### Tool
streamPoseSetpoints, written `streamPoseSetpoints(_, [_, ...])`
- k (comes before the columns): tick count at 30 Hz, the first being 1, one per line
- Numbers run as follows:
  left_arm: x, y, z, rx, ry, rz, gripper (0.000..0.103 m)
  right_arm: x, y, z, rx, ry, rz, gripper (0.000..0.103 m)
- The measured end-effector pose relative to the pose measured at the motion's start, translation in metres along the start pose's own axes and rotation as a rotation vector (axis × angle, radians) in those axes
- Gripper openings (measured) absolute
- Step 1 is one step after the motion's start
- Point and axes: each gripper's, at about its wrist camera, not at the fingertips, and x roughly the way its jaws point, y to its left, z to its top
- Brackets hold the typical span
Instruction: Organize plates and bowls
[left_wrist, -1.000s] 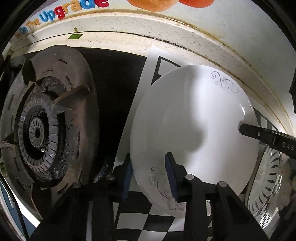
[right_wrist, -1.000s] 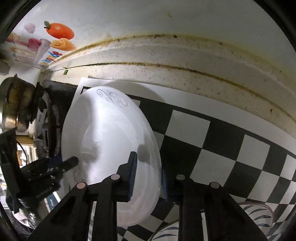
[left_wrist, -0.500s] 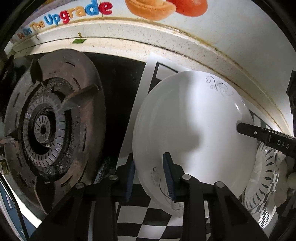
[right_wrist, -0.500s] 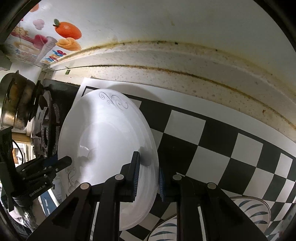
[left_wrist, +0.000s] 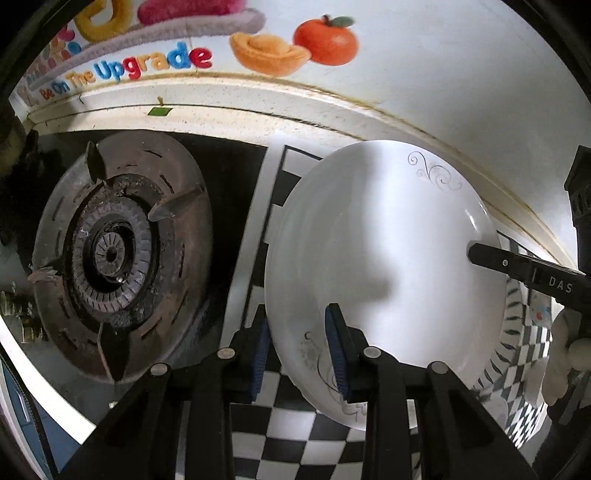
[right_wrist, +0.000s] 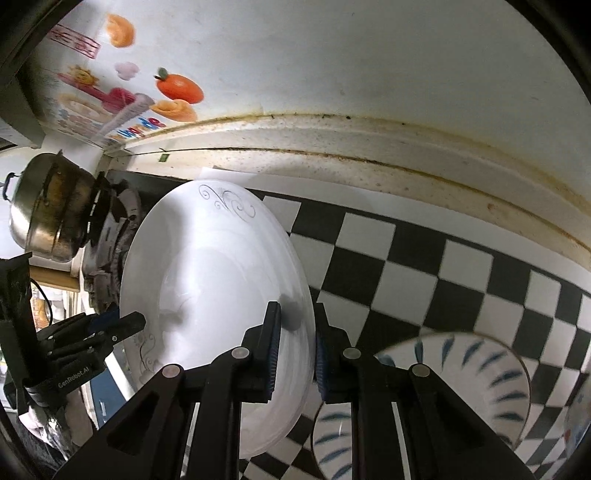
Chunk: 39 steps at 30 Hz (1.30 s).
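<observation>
A white plate (left_wrist: 384, 266) with grey scroll patterns hangs tilted above the checkered mat (right_wrist: 406, 266), held at two opposite rims. My left gripper (left_wrist: 297, 354) is shut on its near rim by the floral mark. My right gripper (right_wrist: 295, 354) is shut on the opposite rim (right_wrist: 306, 332). One right fingertip (left_wrist: 480, 254) shows at the plate's far edge in the left wrist view, and the left gripper's fingertip (right_wrist: 129, 323) shows at the plate's left edge in the right wrist view. Blue-striped dishes (right_wrist: 480, 376) lie on the mat below the plate.
A dirty gas burner (left_wrist: 114, 254) sits left of the mat. A steel pot (right_wrist: 48, 214) stands on the far burner. A speckled ledge (right_wrist: 369, 147) and a white wall with fruit stickers (left_wrist: 325, 40) close the back. A second striped dish (right_wrist: 332, 432) lies under my right fingers.
Both grippers have risen together with the white plate still clamped between them. The mat and burner look farther away, and more of the stickered wall has come into view.
</observation>
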Motion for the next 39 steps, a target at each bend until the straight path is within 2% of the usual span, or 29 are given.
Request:
streamPoseSetpoints(9, [-0.037, -0.037, -0.056, 0.086, -0.017, -0.018, 0.027, -0.055, -0.016, -0.058, 0.050, -0.056, 0.011, 0.017])
streamPoseSetpoints(23, [-0.050, -0.130, -0.114, 0.236, 0.022, -0.079, 0.027, -0.137, -0.077, -0.206, 0.198, -0.148, 0.020, 0.017])
streamPoseSetpoints(33, [-0.026, -0.175, -0.162, 0.336, 0.108, -0.088, 0.027, -0.145, -0.121, -0.307, 0.315, -0.141, 0.024, 0.017])
streamPoseSetpoints(39, [-0.001, -0.189, -0.183, 0.378, 0.173, -0.056, 0.027, -0.128, -0.139, -0.344, 0.364, -0.098, 0.026, 0.017])
